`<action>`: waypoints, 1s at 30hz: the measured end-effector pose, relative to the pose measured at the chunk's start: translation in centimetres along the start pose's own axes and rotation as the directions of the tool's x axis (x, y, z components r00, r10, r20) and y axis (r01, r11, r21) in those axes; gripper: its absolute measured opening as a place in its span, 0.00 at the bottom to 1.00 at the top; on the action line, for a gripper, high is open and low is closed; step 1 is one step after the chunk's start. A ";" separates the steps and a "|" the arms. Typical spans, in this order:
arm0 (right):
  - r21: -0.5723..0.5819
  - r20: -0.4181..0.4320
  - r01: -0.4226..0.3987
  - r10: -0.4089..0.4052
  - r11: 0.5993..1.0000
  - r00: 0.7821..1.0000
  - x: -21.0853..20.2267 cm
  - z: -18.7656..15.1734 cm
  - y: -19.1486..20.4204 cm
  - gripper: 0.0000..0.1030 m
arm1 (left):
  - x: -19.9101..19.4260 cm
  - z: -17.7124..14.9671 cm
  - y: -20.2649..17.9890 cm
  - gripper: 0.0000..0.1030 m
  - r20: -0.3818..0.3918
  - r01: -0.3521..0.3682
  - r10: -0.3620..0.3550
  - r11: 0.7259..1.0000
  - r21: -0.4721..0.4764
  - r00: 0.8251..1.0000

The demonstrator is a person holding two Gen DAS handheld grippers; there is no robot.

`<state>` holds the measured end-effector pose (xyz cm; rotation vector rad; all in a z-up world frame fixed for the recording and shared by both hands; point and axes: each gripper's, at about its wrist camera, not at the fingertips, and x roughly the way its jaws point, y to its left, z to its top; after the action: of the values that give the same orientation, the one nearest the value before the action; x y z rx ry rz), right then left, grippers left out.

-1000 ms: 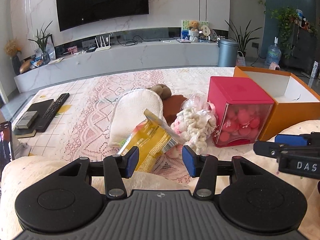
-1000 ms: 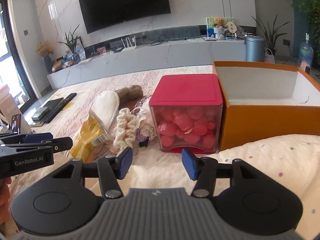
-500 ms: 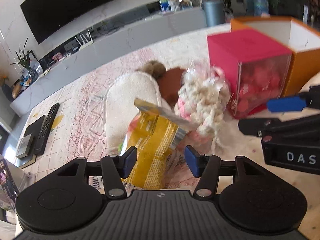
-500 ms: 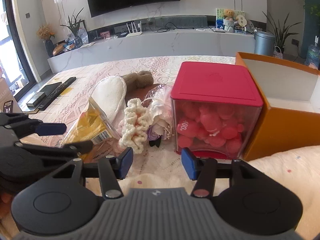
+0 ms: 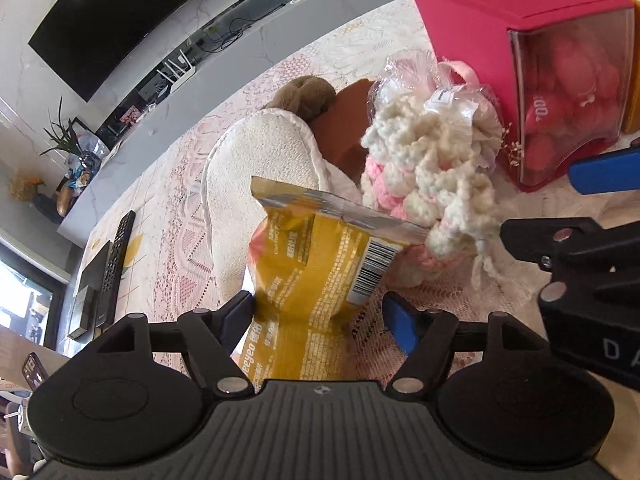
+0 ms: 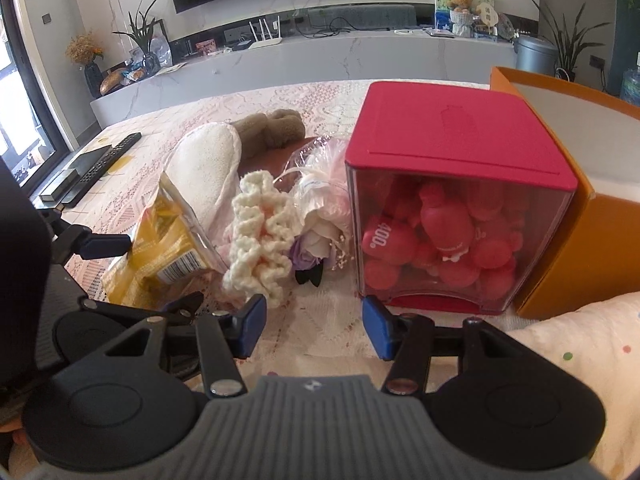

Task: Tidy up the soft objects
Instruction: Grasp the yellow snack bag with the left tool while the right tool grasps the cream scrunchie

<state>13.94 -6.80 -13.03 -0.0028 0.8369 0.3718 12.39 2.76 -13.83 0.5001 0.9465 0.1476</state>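
A yellow snack bag (image 5: 316, 268) lies on the lace cloth, and my open left gripper (image 5: 320, 316) straddles its lower end, jaws on either side. Behind it lie a white mitt (image 5: 256, 160), a brown plush (image 5: 308, 92) and a cream and pink crocheted bundle (image 5: 436, 176) in clear wrap. In the right wrist view the bag (image 6: 160, 248), the crocheted bundle (image 6: 260, 232) and the mitt (image 6: 204, 168) lie left of centre. My right gripper (image 6: 314, 324) is open and empty, low over the cloth in front of the bundle.
A red-lidded clear box (image 6: 452, 200) of red soft toys stands right of the pile, with an open orange box (image 6: 580, 184) behind it. A remote (image 6: 108, 156) and dark items lie at the far left. A dotted cushion (image 6: 580, 352) is at near right.
My left gripper has moved forward and down until the yellow bag sits between its open jaws. My right gripper has also moved closer to the pile.
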 end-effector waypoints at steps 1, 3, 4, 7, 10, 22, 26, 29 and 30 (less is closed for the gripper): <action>0.001 -0.003 -0.001 0.001 1.000 1.000 0.1 0.1 0.0 0.52 | 0.0 0.0 0.2 0.72 0.002 -0.003 0.003 1.000 -0.010 1.000; 0.007 -0.004 -0.001 0.001 1.000 1.000 0.2 0.1 -0.1 0.52 | -0.5 -0.1 0.8 0.63 0.019 -0.003 0.004 0.999 -0.044 1.000; 0.008 -0.006 -0.002 0.002 1.000 1.000 0.2 0.1 -0.2 0.52 | -0.7 -0.3 1.3 0.60 0.027 0.017 -0.015 0.997 -0.070 1.000; 0.008 -0.003 -0.005 0.005 1.000 1.000 0.0 -0.1 -0.2 0.52 | -1.4 -0.9 3.2 0.52 0.059 0.080 -0.072 0.983 -0.166 0.996; 0.001 0.012 -0.013 0.013 1.000 1.000 -0.4 0.0 -0.1 0.52 | -2.5 -1.9 5.2 0.49 0.120 0.185 -0.157 0.943 -0.278 0.980; -0.051 0.024 -0.119 0.121 0.992 0.992 0.1 0.9 2.3 0.51 | -3.8 -5.2 11.4 0.45 0.270 0.361 -0.243 0.705 -0.610 0.932; -0.028 0.015 -0.122 0.122 0.992 0.992 1.5 1.5 2.7 0.52 | -4.0 -6.4 12.8 0.46 0.356 0.425 -0.240 0.616 -0.663 0.903; -0.010 0.000 -0.124 0.124 0.992 0.992 2.6 2.0 2.9 0.52 | -3.6 -6.4 12.9 0.46 0.337 0.416 -0.247 0.603 -0.681 0.908; -0.005 -0.006 -0.123 0.123 0.992 0.992 2.9 2.1 2.9 0.50 | -3.4 -6.3 13.0 0.46 0.331 0.412 -0.248 0.597 -0.688 0.911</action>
<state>16.28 -2.81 -13.35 0.0426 0.8441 0.4899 6.50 15.17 -8.22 -0.4440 0.6777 0.1297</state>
